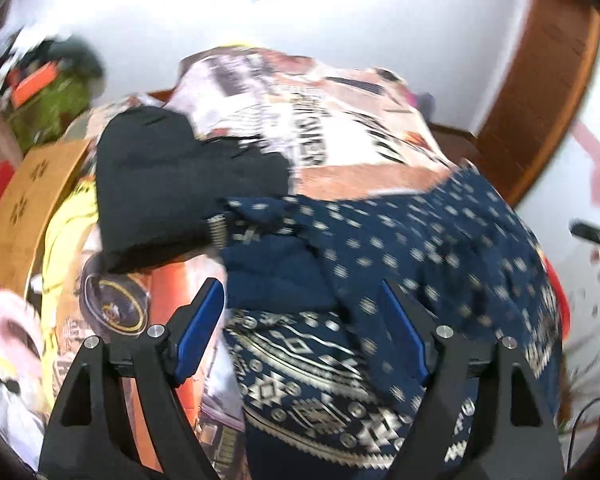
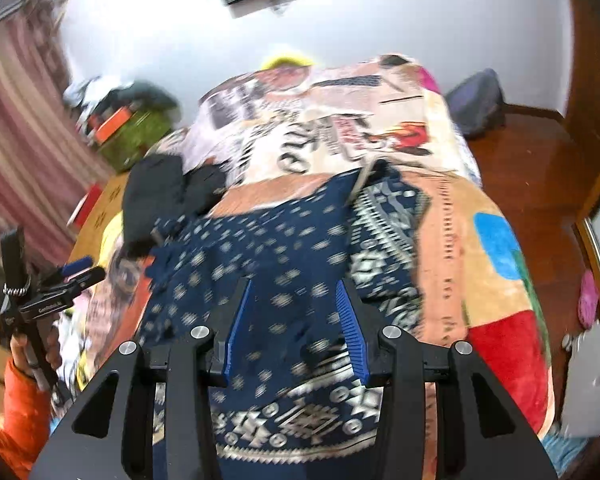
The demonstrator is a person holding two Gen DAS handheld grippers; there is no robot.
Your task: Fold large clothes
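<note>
left gripper (image 1: 302, 300): jaws were held wide apart, nothing was gripped, blue pads (image 1: 202, 320) were pointed far | right gripper (image 2: 296, 300): jaws were spread, nothing was clamped | left hand (image 2: 34, 350): was wrapped round the handle, orange sleeve was seen

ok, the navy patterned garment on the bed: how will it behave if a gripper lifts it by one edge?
The navy garment is probably floppy: it lies rumpled, following the blanket beneath. Lifted by one edge, it would likely sag and trail. It looks thin, so probably light for its spread.

Black tool (image 2: 296, 312), blue pads (image 2: 240, 328), orange sleeve (image 2: 16, 420)
</note>
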